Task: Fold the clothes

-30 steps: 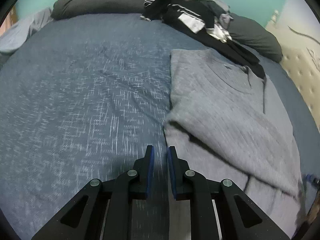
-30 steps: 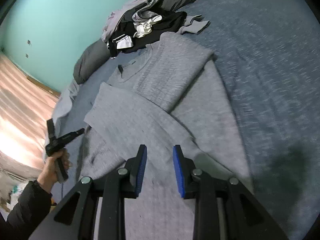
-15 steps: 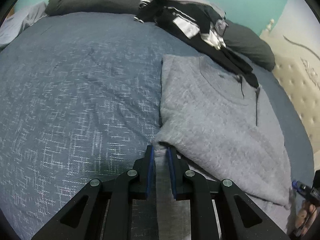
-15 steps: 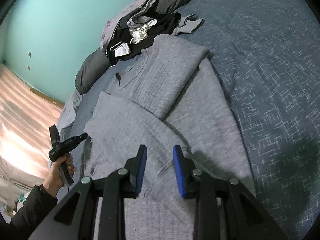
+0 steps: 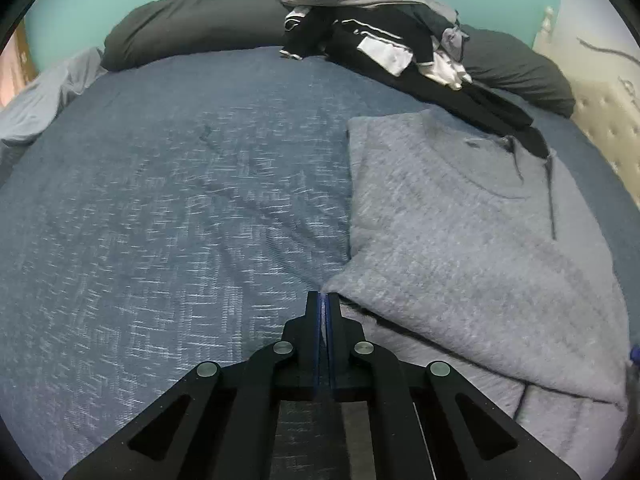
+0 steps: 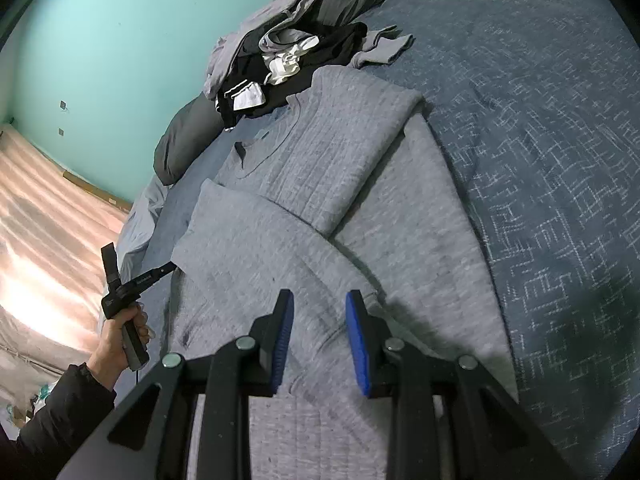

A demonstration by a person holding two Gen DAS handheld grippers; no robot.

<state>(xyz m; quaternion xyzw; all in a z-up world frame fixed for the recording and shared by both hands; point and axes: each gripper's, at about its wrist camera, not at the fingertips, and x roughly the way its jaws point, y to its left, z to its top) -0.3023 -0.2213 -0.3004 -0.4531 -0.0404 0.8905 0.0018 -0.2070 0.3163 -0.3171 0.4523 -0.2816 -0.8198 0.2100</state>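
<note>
Two grippers work over the bed. The left gripper [image 5: 323, 300] has its jaws pressed almost together, and they seem to pinch the corner of the folded grey sweater [image 5: 460, 248] right at their tips, though the cloth between the pads is too thin to see clearly. The right gripper [image 6: 320, 320] hangs with its blue pads well apart over the lower part of the same sweater [image 6: 320, 184], holding nothing. In that view a hand [image 6: 116, 340] in a dark sleeve grips the handle of the left gripper at the sweater's far edge. The sweater lies on the blue bedspread [image 5: 160, 208] with both sleeves folded across its front, collar toward the head of the bed. Just beyond the collar sits a heap of clothes [image 5: 376, 36], black, white and grey, leaning on dark pillows [image 5: 192, 24] against the turquoise wall [image 6: 120, 40].
</note>
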